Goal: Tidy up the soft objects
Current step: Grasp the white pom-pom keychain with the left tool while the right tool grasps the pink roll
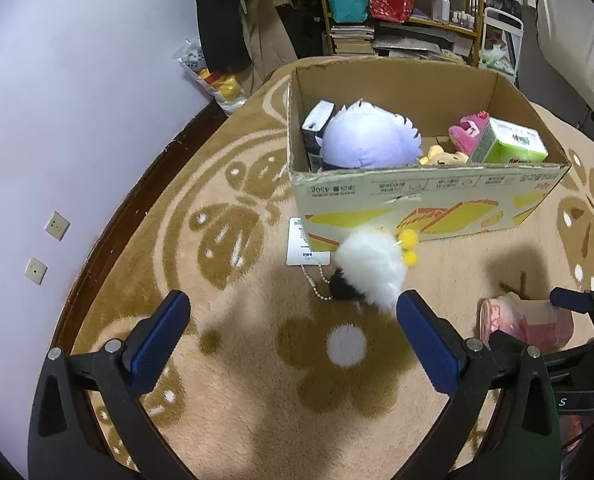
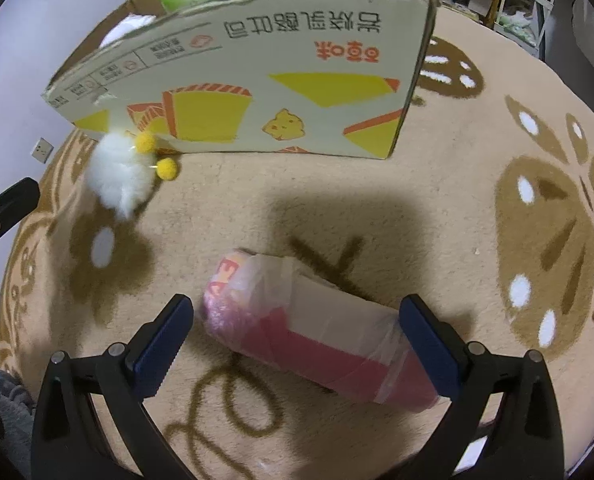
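In the left wrist view, two wall sockets (image 1: pixel 47 246) sit at nine o'clock on the pale wall, one above the other. The left gripper (image 1: pixel 293 334) hovers over the patterned carpet (image 1: pixel 233 412) with its two blue-padded fingers (image 1: pixel 159 344) spread wide and nothing between them. At about one o'clock from its right finger, touching or nearly so, lies one white fluffy toy (image 1: pixel 371 272) carrying two yellow pompoms (image 1: pixel 409 246), with a bead chain and one white tag (image 1: pixel 301 246) just beside it to the left; the toy rests against the front wall of one cardboard box (image 1: pixel 417 196). Inside the box, counted left to right: one dark carton (image 1: pixel 315 128), one lilac plush (image 1: pixel 367 138), one yellow plush (only partly seen) (image 1: pixel 445 156), one pink plush (image 1: pixel 467 132) and one green tissue pack (image 1: pixel 509 142). At three o'clock lies one pink wrapped roll (image 1: pixel 529 322) on the carpet, partly hidden by the other tool.

In the right wrist view, the white fluffy toy (image 2: pixel 119 174) is at ten o'clock by the box's lower left corner. The right gripper (image 2: pixel 297 336) has its fingers wide apart, straddling the pink wrapped roll (image 2: pixel 321 332), which lies slantwise on the carpet (image 2: pixel 457 208); the roll's lower end is touching or almost touching the right finger (image 2: pixel 429 340), while the left finger stands clear of it. The cardboard box (image 2: pixel 281 80) fills twelve o'clock.
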`<state>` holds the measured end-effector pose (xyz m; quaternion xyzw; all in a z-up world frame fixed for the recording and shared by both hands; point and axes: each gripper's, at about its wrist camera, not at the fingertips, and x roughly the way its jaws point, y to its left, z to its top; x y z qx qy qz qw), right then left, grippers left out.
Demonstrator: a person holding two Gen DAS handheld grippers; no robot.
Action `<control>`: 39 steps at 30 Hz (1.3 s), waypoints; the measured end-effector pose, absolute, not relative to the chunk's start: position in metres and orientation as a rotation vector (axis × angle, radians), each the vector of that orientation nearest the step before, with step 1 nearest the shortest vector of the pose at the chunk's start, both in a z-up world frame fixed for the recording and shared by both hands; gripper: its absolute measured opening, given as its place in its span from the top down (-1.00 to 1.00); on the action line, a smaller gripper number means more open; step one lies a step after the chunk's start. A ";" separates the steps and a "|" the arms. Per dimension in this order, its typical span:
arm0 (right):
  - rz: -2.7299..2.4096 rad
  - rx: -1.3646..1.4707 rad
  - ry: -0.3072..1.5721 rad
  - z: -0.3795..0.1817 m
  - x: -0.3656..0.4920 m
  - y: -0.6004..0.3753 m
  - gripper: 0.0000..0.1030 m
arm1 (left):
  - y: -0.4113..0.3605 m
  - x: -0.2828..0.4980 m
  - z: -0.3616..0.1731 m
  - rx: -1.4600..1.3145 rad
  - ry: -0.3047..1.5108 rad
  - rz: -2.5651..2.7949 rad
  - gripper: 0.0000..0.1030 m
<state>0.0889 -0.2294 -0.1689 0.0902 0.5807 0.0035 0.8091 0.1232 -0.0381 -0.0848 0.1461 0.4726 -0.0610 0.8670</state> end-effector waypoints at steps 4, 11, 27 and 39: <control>0.001 0.206 1.284 -0.180 0.090 -0.229 -1.00 | -0.040 0.125 -0.090 0.310 1.005 -0.130 -0.98; -0.003 0.180 1.327 -0.194 0.087 -0.226 -1.00 | -0.041 0.129 -0.096 0.307 1.025 -0.133 -0.98; -0.037 0.249 1.184 -0.167 0.096 -0.228 -0.11 | -0.047 0.149 -0.116 0.311 1.051 -0.142 -0.98; -0.017 0.294 1.152 -0.163 0.119 -0.245 -0.04 | -0.053 0.168 -0.139 0.247 1.092 -0.184 -0.98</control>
